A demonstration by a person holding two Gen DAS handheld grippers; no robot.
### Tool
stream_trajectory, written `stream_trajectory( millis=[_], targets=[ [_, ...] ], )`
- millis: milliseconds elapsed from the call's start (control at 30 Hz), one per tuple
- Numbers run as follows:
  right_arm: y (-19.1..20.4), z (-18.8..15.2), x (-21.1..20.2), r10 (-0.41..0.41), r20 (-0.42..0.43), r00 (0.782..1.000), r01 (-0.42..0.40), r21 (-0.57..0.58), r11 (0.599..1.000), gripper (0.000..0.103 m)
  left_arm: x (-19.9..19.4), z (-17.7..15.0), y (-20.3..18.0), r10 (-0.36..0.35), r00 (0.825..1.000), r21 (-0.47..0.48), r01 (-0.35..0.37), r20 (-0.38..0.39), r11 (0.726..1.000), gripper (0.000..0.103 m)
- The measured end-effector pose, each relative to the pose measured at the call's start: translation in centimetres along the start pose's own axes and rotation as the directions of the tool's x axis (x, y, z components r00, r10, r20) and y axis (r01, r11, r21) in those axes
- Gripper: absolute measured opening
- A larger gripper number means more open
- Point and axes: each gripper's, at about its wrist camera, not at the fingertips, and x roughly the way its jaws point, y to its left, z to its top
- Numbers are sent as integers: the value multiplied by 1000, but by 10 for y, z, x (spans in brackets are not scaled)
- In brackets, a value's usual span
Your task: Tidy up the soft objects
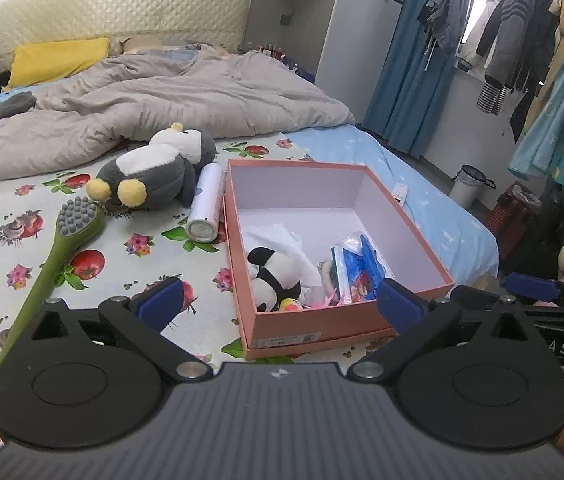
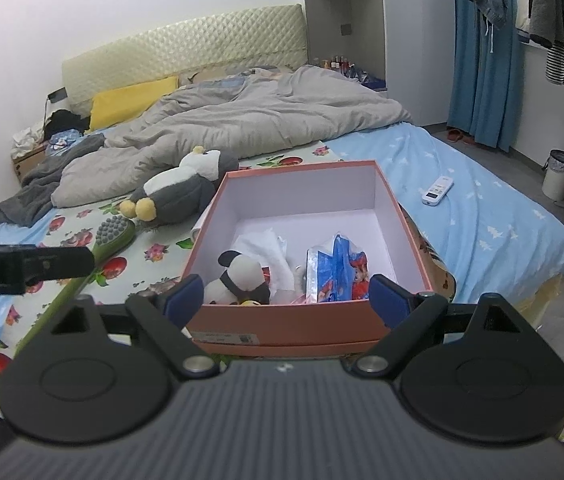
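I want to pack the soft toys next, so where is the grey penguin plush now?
The grey penguin plush lies on the fruit-print sheet, left of the pink box in both views, between the grey duvet and the green brush.

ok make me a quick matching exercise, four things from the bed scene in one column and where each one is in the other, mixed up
Things:
1. panda plush
2. penguin plush
3. remote control
4. green massage brush

Places:
A. on the plain blue sheet, right of the box
B. inside the pink box
C. on the flowered cloth, left of the box, handle toward the camera
D. on the flowered cloth against the grey duvet

Pairs: 1-B, 2-D, 3-A, 4-C
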Motion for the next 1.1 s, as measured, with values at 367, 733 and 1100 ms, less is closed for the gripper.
stream_trajectory(
  millis=[367, 733, 1100],
  targets=[
    [-2, 1, 2, -3, -6, 1000, 3, 1, 1000, 91, -1, 1, 1, 15, 1000, -8, -15, 4, 1000, 103],
    [-1, 0, 3, -5, -8, 1000, 5, -1, 1000, 91, 0, 1, -4, 10, 1000, 2, -10, 0, 1000, 103],
    [-1, 0, 2, -5, -7, 1000, 5, -2, 1000, 91, 2, -1, -4, 6, 1000, 7, -6, 3, 1000, 103]
  ],
)
